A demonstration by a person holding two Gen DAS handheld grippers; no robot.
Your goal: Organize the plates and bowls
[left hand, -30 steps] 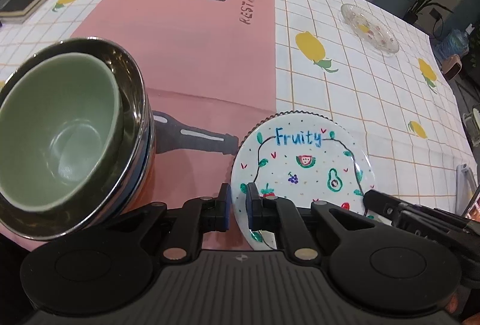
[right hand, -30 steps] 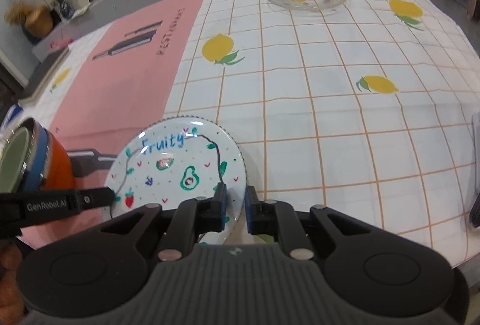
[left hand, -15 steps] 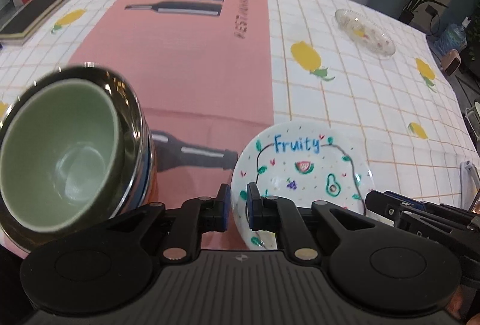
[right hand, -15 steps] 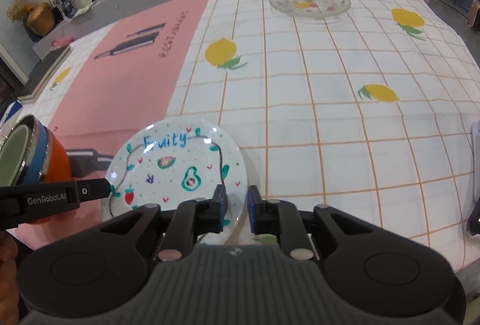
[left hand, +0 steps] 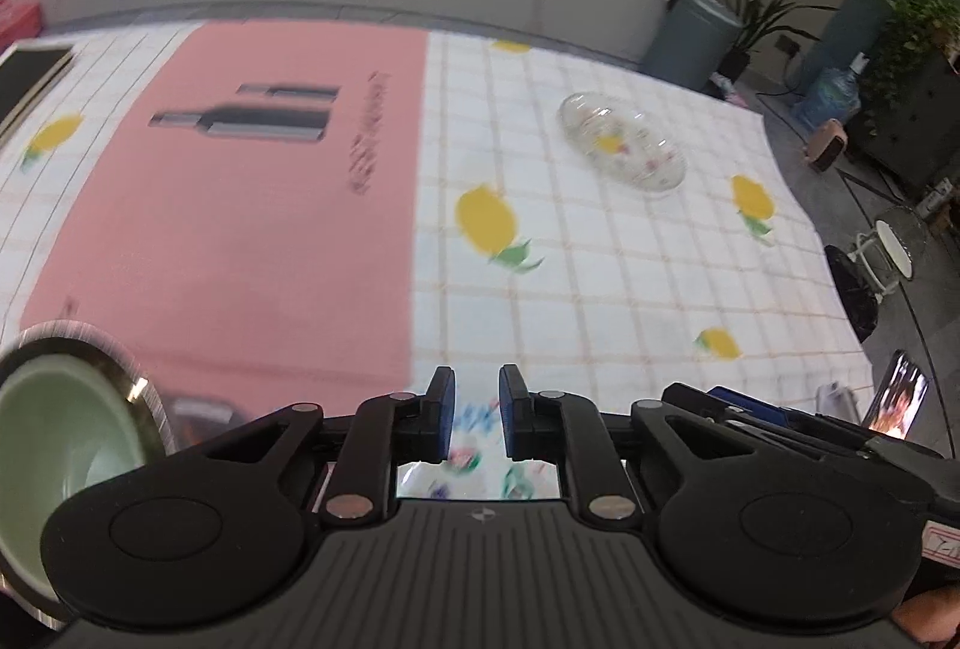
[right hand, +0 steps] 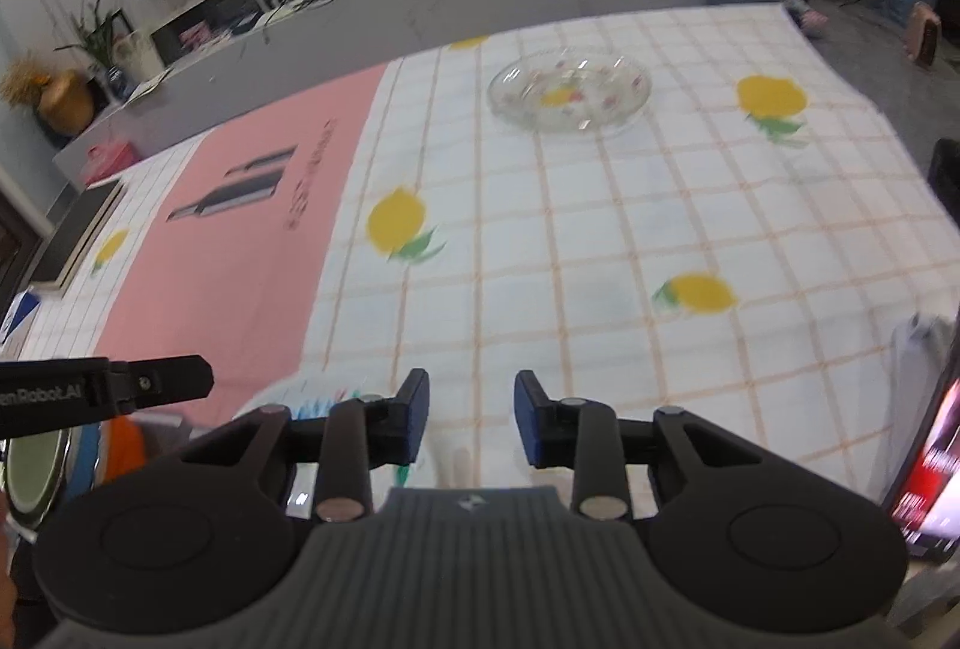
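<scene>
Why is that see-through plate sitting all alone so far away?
The clear glass plate does stand out: it lies by itself at the far side of the tablecloth, apart from the stacked bowls and the painted plate near the grippers. Nothing looks spilled or broken.

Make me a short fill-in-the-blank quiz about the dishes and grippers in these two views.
1. The green bowl sits nested inside a ____ bowl.
2. The clear glass plate rests on the ____ tablecloth, not the pink mat.
3. The right gripper has its jaws ____.

Missing words: metal; lemon-print; open
</scene>
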